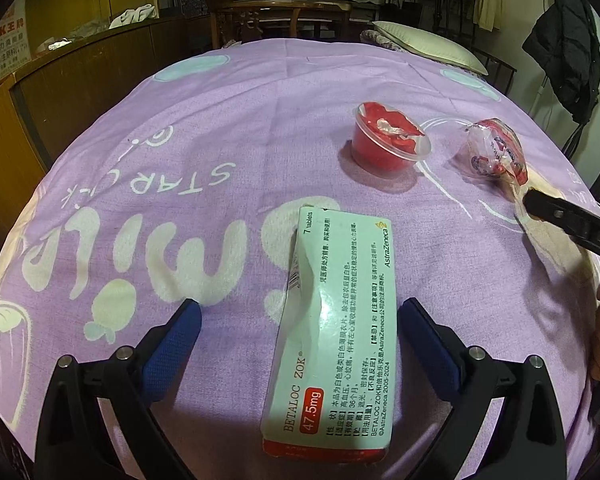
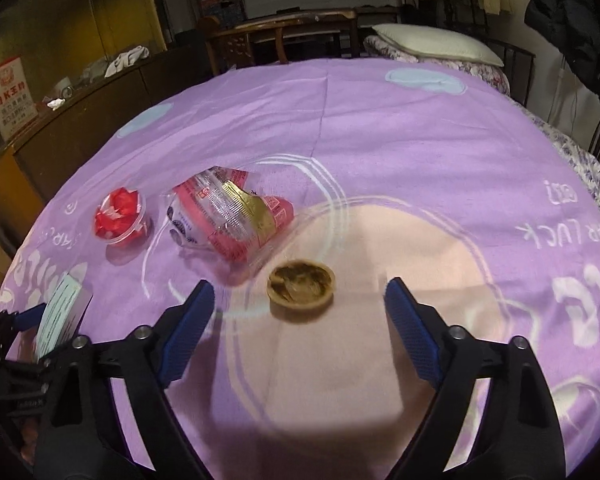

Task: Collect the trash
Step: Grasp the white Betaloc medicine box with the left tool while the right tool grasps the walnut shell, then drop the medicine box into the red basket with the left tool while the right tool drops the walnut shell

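Observation:
A crumpled white-green Betaloc medicine box (image 1: 332, 328) lies on the purple bedsheet between the fingers of my open left gripper (image 1: 300, 320); neither finger touches it. It also shows at the left in the right wrist view (image 2: 60, 312). A clear plastic cup with red wrapper inside (image 1: 388, 136) (image 2: 120, 216) stands farther back. A crumpled clear and red plastic wrapper (image 1: 496, 152) (image 2: 232, 212) lies to its right. A small brown paper cup liner (image 2: 300, 284) lies just ahead of my open right gripper (image 2: 300, 304), whose finger tip shows in the left wrist view (image 1: 540, 204).
The purple sheet (image 1: 260, 100) covers a bed. A wooden cabinet (image 1: 80, 72) runs along the left side. A wooden chair (image 1: 276, 16) and a pillow (image 1: 428, 44) are at the far end. A dark coat (image 1: 568, 48) hangs at the right.

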`<action>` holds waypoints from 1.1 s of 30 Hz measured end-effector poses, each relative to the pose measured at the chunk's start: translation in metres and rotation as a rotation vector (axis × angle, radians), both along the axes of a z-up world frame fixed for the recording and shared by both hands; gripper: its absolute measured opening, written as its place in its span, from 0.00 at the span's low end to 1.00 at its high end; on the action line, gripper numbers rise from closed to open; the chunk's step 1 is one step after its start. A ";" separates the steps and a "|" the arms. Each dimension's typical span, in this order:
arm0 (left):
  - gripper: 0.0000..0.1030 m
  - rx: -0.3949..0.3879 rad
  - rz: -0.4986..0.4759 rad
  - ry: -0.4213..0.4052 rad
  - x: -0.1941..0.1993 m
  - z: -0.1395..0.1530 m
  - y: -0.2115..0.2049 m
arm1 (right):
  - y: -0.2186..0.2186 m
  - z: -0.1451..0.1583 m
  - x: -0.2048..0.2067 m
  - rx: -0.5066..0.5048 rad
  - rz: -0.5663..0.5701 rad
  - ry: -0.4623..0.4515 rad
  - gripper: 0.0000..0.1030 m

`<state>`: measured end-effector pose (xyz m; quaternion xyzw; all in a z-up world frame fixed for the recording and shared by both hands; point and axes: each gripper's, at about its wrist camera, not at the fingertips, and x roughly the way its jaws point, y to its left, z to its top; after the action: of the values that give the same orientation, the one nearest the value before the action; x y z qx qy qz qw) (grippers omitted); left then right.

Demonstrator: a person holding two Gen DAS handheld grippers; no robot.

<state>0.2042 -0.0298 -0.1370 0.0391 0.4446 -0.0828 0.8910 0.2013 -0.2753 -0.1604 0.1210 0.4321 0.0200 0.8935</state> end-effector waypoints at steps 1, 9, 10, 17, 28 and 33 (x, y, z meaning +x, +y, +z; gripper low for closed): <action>0.96 -0.001 -0.001 0.000 0.000 0.000 -0.001 | -0.001 -0.002 0.002 -0.003 -0.008 0.013 0.63; 0.90 -0.056 -0.018 -0.011 -0.004 0.002 0.007 | -0.008 -0.001 -0.006 0.041 -0.026 -0.016 0.34; 0.86 -0.059 -0.018 -0.017 -0.006 0.003 0.007 | -0.007 -0.001 -0.006 0.034 -0.023 -0.016 0.34; 0.44 -0.062 -0.009 -0.051 -0.018 0.008 0.009 | -0.008 0.003 -0.015 0.036 -0.040 -0.019 0.34; 0.44 -0.074 -0.024 -0.101 -0.068 0.056 0.033 | 0.001 0.043 -0.084 0.062 -0.008 -0.120 0.34; 0.44 -0.073 -0.001 -0.199 -0.104 0.105 0.050 | 0.013 0.086 -0.114 0.091 0.039 -0.220 0.34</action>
<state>0.1000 0.0201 -0.0320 0.0150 0.3506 -0.0951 0.9316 0.0874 -0.2624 -0.0742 0.1500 0.3321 0.0704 0.9286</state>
